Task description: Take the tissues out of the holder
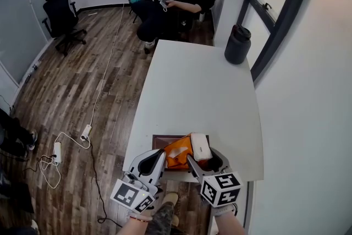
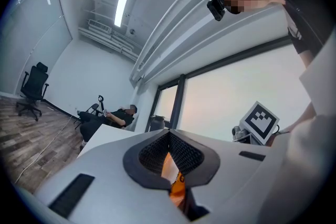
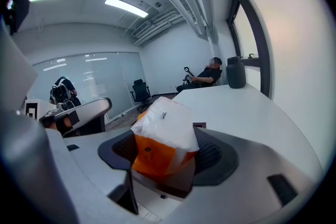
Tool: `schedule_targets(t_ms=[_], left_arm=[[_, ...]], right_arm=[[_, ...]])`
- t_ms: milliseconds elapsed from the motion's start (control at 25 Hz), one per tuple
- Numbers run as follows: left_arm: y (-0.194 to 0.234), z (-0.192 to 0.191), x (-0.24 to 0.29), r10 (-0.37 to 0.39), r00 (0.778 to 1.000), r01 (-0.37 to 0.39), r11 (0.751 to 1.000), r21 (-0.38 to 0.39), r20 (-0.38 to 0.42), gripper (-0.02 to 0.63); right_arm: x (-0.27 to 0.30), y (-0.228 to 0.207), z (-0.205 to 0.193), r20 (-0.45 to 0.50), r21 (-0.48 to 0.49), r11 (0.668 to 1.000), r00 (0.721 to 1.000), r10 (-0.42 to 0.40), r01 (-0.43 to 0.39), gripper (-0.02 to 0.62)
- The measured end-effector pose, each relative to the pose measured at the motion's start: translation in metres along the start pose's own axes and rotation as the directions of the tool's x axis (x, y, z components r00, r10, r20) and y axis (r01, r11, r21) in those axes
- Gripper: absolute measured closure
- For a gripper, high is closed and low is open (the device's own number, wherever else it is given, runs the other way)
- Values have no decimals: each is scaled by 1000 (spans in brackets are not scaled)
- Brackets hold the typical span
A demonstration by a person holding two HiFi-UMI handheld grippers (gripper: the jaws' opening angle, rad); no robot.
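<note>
Right gripper (image 3: 165, 152): jaws spread wide and closing round the pack (image 3: 163, 134), which sits dead ahead between them; grip looks not yet firm.
Left gripper (image 2: 169, 152): jaws nearly together, pinching the pack's orange edge.
Pack: in holder (image 1: 159, 140) at the surface's (image 1: 198, 85) near edge, white end raised.
Print: small dark mark on the white film, unreadable.

A wooden floor (image 1: 82, 80) is laid at 9 o'clock of the white tabletop (image 1: 198, 91), with a black office chair (image 1: 61, 19) set at 10 o'clock. A dark-framed window (image 1: 275, 14) is seen at 2 o'clock.
</note>
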State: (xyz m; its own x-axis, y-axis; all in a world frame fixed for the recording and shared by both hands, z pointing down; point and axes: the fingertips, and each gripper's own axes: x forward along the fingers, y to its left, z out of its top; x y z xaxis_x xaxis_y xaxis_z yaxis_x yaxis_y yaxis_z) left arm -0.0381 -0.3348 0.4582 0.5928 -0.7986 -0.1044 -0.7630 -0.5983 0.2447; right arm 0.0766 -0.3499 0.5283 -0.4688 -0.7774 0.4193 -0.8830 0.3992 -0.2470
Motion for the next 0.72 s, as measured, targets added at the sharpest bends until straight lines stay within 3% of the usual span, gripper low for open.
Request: schedule_targets(t_ms=[560, 720], left_arm=[[4, 1, -6, 14, 1000, -14, 1000, 0, -8, 601], [1, 4, -8, 15, 1000, -15, 1000, 4, -11, 601]], right_arm=[[-13, 5, 14, 73, -40, 998, 996, -43, 46, 347], [-21, 1, 21, 108, -9, 998, 993, -54, 55, 350]])
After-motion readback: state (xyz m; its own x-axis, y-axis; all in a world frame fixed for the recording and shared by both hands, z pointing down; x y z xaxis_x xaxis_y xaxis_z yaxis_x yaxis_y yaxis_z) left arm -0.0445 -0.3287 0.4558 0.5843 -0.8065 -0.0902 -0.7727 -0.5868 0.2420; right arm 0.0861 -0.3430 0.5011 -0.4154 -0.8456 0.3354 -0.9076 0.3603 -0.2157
